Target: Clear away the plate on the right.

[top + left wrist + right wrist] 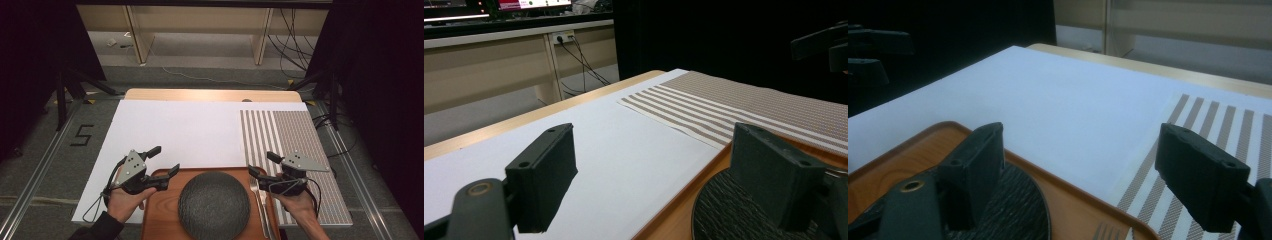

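High view: left claw held over the near-left edge of the wooden tray, jaws spread wide, nothing between them. Right claw held over the tray's right edge, jaws also spread wide and empty.

Dark round plate sits on the tray, between the two claws and a little nearer the person than both. It touches neither claw.

Fork lies on the tray just beside the plate, directly below and just behind the right claw's tips, tines pointing away from the person.

Striped mat spreads on the bench ahead of and outward from the right claw. White sheet covers the bench ahead of both claws.

Left gripper view: the plate's rim shows beneath the right-hand jaw; white sheet lies between the jaws.

Right gripper view: plate under the left-hand jaw, fork tines low between the jaws, not touched. Tray rim runs across under the gap.
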Tool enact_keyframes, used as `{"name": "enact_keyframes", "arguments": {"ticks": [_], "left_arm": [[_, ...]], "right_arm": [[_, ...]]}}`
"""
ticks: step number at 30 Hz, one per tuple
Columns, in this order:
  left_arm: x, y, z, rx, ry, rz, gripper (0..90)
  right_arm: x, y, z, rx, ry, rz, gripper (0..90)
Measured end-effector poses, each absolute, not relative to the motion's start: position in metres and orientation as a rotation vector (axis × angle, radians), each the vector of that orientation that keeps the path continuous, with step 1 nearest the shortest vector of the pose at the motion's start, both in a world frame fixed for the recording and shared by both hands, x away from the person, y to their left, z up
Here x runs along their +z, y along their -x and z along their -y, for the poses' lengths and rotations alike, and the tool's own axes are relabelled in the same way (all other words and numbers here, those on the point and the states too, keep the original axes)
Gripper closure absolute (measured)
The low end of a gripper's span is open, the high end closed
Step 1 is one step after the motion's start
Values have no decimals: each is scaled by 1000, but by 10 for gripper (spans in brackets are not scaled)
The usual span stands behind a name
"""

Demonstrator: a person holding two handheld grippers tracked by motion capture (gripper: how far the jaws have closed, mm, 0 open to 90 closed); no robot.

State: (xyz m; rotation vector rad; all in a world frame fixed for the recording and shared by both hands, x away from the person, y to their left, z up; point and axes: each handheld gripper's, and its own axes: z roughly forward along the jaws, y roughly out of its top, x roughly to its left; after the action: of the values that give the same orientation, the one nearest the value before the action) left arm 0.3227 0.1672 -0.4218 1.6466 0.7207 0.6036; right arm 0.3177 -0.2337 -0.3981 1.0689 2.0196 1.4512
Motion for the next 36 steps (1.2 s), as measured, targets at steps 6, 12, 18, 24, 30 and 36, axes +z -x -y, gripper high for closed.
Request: {"name": "enact_keyframes", "arguments": {"ticks": [6, 12, 18, 24, 30, 36], "left_arm": [[-422, -322, -167, 606, -1651, -717, 184], [-422, -322, -167, 605, -1650, -721, 184], [-422, -321, -168, 606, -1652, -713, 184], [-422, -322, -168, 610, -1652, -714, 184], [-422, -322, -168, 613, -1646, -720, 184], [-422, -321, -168, 612, -1644, -720, 183]], "right_arm": [[-397, -316, 237, 1417, -1035, -1998, 191], [-396, -316, 240, 1396, -1032, -1981, 188], [-393, -314, 243, 1396, -1029, -1961, 178], [-391, -312, 249, 1424, -1051, -1940, 175], [-391, -313, 253, 1431, -1060, -1931, 173], [-390, -312, 252, 1432, -1053, -1934, 161]]}}
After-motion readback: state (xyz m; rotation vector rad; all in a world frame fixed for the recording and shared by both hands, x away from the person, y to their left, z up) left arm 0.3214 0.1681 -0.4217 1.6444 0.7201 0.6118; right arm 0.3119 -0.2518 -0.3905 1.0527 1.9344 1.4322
